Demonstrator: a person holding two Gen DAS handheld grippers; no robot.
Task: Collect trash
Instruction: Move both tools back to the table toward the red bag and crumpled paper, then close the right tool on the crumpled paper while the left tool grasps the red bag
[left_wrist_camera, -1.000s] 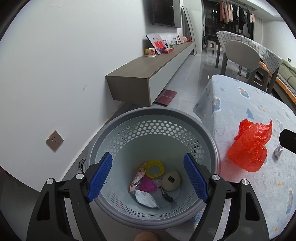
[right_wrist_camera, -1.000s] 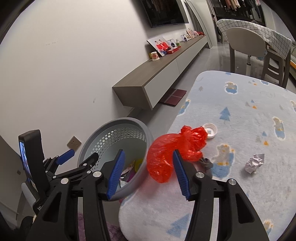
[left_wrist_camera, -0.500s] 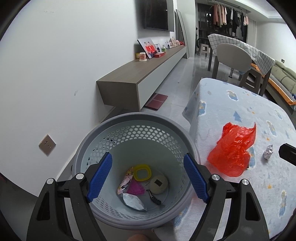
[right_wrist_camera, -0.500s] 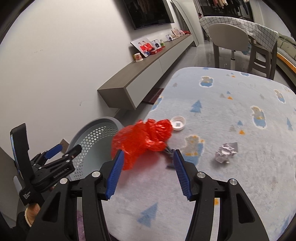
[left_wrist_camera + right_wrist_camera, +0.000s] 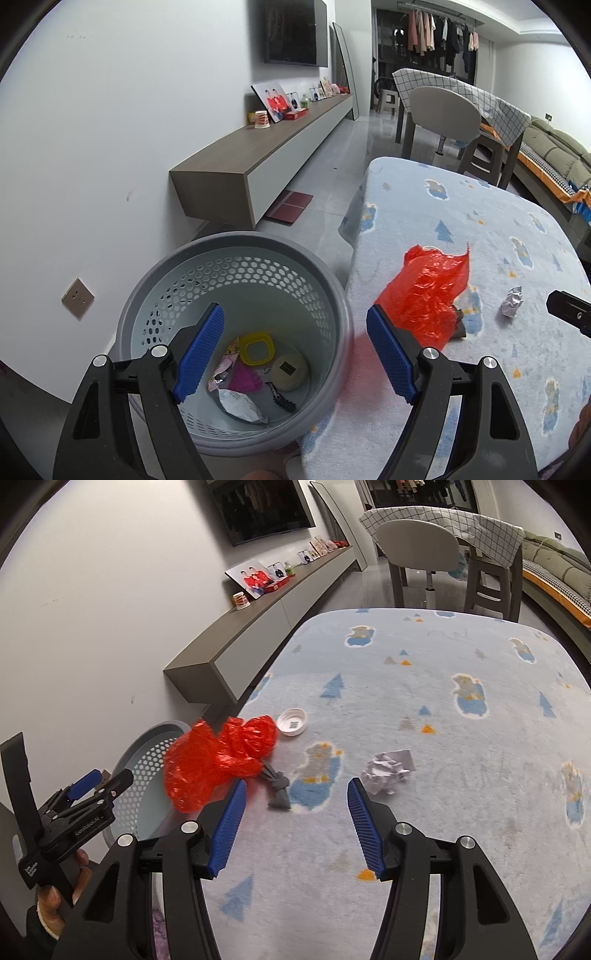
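Surface (image 5: 461, 738) under a patterned blue cloth. Grey basket (image 5: 236, 258) on the floor off its left edge. Red plastic bag (image 5: 218, 760) at that edge; crumpled paper (image 5: 386, 771) and white cap (image 5: 292, 721) further in. Left gripper (image 5: 293, 350) released over basket; right gripper (image 5: 295, 823) with jaws just widened, released, empty.

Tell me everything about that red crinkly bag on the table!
The red plastic bag is thin, shiny and see-through, scrunched into a loose wrinkly heap with one corner sticking up. It lies on the fluffy blue tablecloth near the table's edge, beside the grey basket. A small grey knotted piece pokes out from under it, and a white cap lies just behind. Nothing is gripping it.
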